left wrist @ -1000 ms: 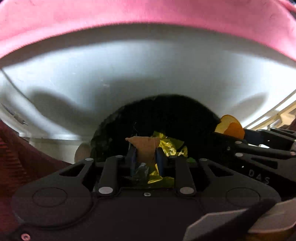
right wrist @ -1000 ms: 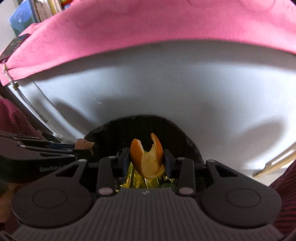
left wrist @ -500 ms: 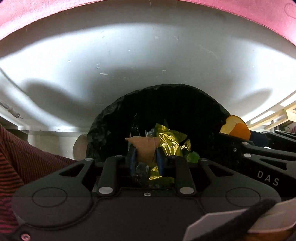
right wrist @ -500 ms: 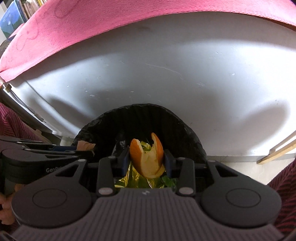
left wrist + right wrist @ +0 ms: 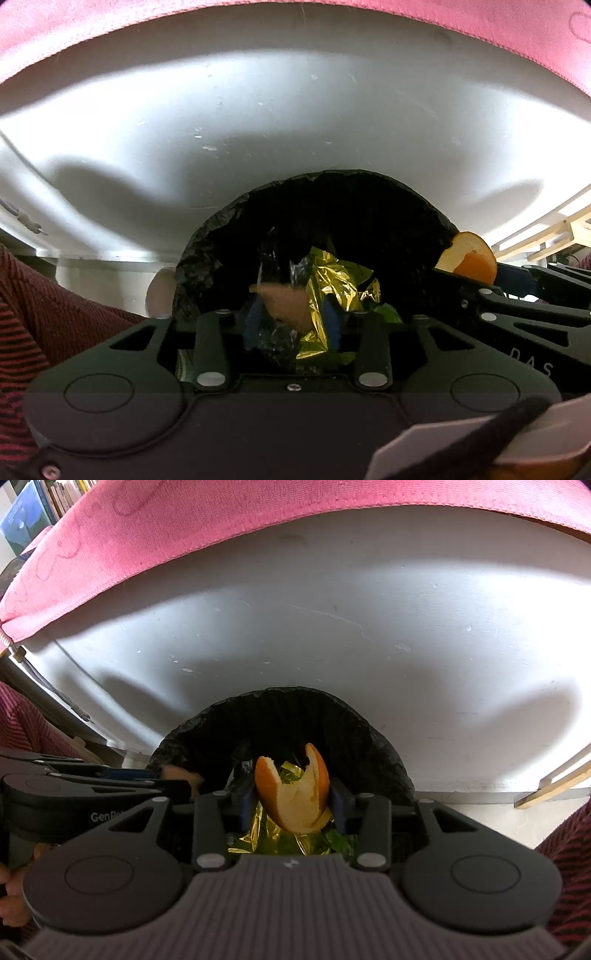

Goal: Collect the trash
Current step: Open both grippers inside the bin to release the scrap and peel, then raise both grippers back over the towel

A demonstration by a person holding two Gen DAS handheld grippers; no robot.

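Observation:
A bin with a black liner (image 5: 332, 206) (image 5: 280, 709) stands below both grippers, with crumpled gold foil (image 5: 332, 284) (image 5: 266, 834) and green scraps inside. My left gripper (image 5: 293, 314) hangs over the bin mouth. Its blue pads (image 5: 253, 317) stand apart, and a tan scrap (image 5: 284, 301) sits loose between them, with foil showing beside it. My right gripper (image 5: 293, 801) is shut on a curled orange peel (image 5: 295, 797) above the bin. In the left wrist view that peel (image 5: 471, 258) shows at the right. In the right wrist view the left gripper (image 5: 184, 779) reaches in from the left.
A white panel (image 5: 332, 646) rises behind the bin, with a pink cloth (image 5: 184, 528) draped over its top edge. Pale wooden slats (image 5: 554, 232) lie at the right. Dark red striped fabric (image 5: 55, 306) of a person flanks both sides, and a hand (image 5: 11, 897) holds the left gripper.
Both grippers have dropped closer over the bin mouth. The left gripper's pads have spread wider and no longer pinch the tan scrap. The right gripper still holds the peel.

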